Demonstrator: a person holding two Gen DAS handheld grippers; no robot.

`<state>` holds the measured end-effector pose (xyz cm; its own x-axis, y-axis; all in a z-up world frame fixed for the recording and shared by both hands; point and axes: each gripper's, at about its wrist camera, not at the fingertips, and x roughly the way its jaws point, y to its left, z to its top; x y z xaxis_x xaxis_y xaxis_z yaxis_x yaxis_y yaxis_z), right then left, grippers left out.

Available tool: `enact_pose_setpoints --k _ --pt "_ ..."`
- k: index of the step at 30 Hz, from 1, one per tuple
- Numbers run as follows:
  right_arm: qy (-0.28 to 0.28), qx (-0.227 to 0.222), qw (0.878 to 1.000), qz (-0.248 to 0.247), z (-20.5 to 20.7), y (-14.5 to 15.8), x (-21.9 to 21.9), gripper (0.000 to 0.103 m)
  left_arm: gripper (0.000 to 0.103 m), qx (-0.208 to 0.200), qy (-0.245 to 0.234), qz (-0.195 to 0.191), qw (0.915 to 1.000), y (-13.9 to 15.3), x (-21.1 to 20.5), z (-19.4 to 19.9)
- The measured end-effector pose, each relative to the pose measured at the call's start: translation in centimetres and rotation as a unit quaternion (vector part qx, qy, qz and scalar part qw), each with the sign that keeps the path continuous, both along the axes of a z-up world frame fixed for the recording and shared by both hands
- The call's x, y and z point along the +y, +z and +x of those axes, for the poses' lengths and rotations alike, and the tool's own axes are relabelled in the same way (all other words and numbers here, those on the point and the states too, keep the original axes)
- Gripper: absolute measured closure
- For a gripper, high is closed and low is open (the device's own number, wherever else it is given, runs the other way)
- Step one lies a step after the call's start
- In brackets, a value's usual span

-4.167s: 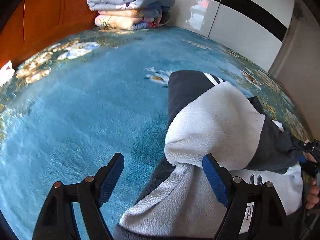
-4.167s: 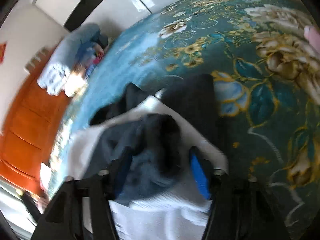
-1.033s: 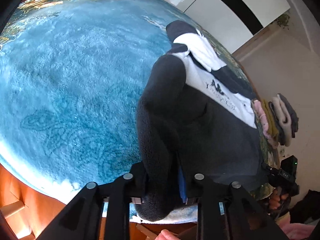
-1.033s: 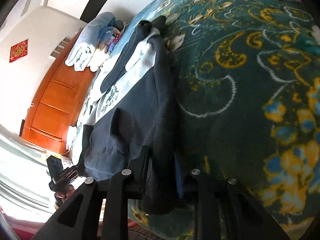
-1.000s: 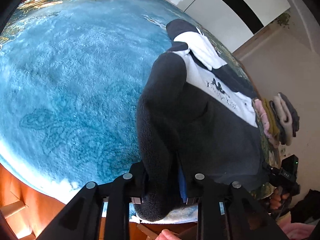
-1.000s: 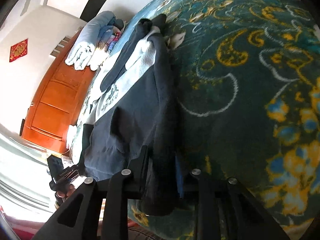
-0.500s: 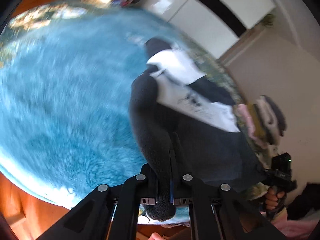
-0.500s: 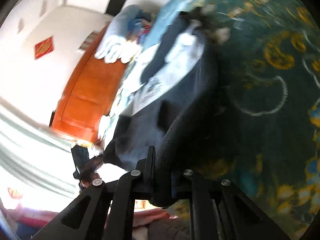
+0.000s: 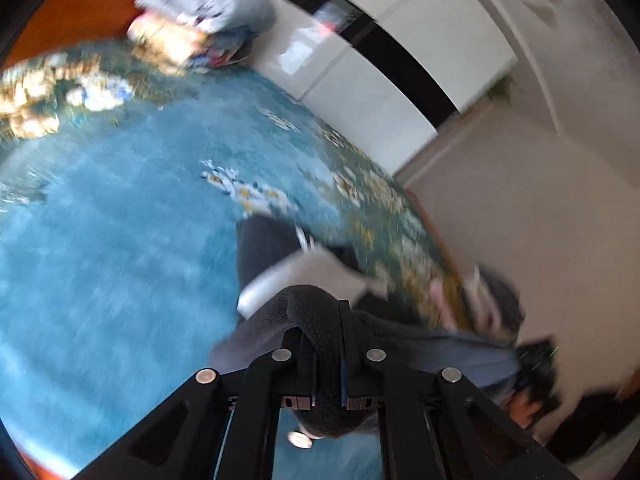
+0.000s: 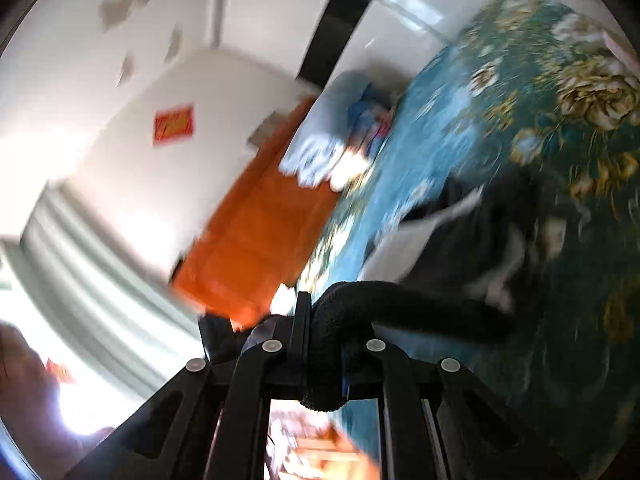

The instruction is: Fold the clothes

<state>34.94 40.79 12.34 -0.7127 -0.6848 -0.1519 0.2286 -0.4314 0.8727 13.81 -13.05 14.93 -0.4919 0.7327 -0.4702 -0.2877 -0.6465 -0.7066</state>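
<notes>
A dark grey and white fleece jacket (image 9: 280,276) lies on the blue floral blanket (image 9: 120,220), with its near hem lifted off the bed. My left gripper (image 9: 327,332) is shut on one corner of that dark hem. My right gripper (image 10: 326,320) is shut on the other corner, and the fleece (image 10: 460,248) stretches away from it toward the white chest panel. Both views are blurred by motion. The right gripper also shows at the lower right of the left wrist view, held by a hand (image 9: 524,408).
A stack of folded quilts (image 9: 200,20) sits at the far end of the bed by the orange headboard (image 10: 260,236). A pile of folded clothes (image 9: 488,300) lies at the bed's right edge. White glossy wardrobe doors (image 9: 360,92) stand behind.
Both grippers have lifted the jacket's hem and carried it forward over the jacket toward the collar. The views have tilted up and the jacket body looks much shorter than before.
</notes>
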Motion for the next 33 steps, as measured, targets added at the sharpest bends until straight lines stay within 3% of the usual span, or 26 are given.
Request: enact_pose_setpoints --k 2,6,12,14,16,18,20,22,24,26,28,31,33 --pt "-0.030 -0.032 0.999 -0.028 -4.3 -1.1 1.7 0.092 0.095 -0.041 0.009 0.025 0.9988 -1.4 0.8 -4.8" --pt "-0.074 -0.124 0.989 -0.043 -12.1 -4.5 3.8 0.092 0.095 -0.126 0.031 0.032 0.9910 -6.0 3.4 -12.7" --pt "-0.090 -0.206 0.971 -0.086 -17.0 -8.9 5.5 0.090 0.091 -0.210 0.055 0.093 0.9718 -11.6 4.7 -17.2" --pt "-0.095 -0.231 0.963 -0.101 -18.5 -10.4 6.0 0.089 0.084 -0.223 0.053 0.101 0.9680 -12.5 5.0 -17.6" --pt "-0.085 -0.237 0.960 -0.125 -18.6 -10.8 6.3 0.086 0.060 -0.222 0.047 0.119 0.9666 -12.6 5.0 -17.6" --pt "-0.077 -0.232 0.957 -0.158 -18.5 -10.9 6.8 0.080 0.045 -0.196 0.036 0.159 0.9670 -11.6 4.4 -17.1" --pt "-0.072 -0.214 0.956 -0.186 -18.5 -10.9 7.2 0.069 0.041 -0.167 0.027 0.193 0.9666 -10.5 3.9 -16.7" --pt "-0.083 -0.201 0.960 -0.174 -17.8 -10.0 7.9 0.054 0.037 -0.122 0.031 0.190 0.9738 -8.9 3.0 -15.8" --pt "-0.098 -0.187 0.966 -0.147 -16.9 -9.1 8.6 0.052 0.032 -0.072 0.045 0.170 0.9817 -7.7 1.9 -14.7" --pt "-0.102 -0.203 0.969 -0.095 -16.4 -9.1 8.5 0.052 0.031 -0.054 0.055 0.143 0.9868 -7.6 1.2 -14.0" --pt "-0.106 -0.218 0.969 -0.044 -16.0 -9.2 8.3 0.052 0.031 -0.066 0.058 0.086 0.9924 -8.7 1.5 -14.0" --pt "-0.103 -0.241 0.965 0.018 -16.4 -9.7 7.4 0.052 0.032 -0.102 0.056 0.001 0.9932 -11.2 3.3 -14.7" --pt "-0.094 -0.253 0.962 0.045 -17.7 -10.1 6.1 0.052 0.032 -0.117 0.048 -0.004 0.9920 -12.5 4.2 -15.1"
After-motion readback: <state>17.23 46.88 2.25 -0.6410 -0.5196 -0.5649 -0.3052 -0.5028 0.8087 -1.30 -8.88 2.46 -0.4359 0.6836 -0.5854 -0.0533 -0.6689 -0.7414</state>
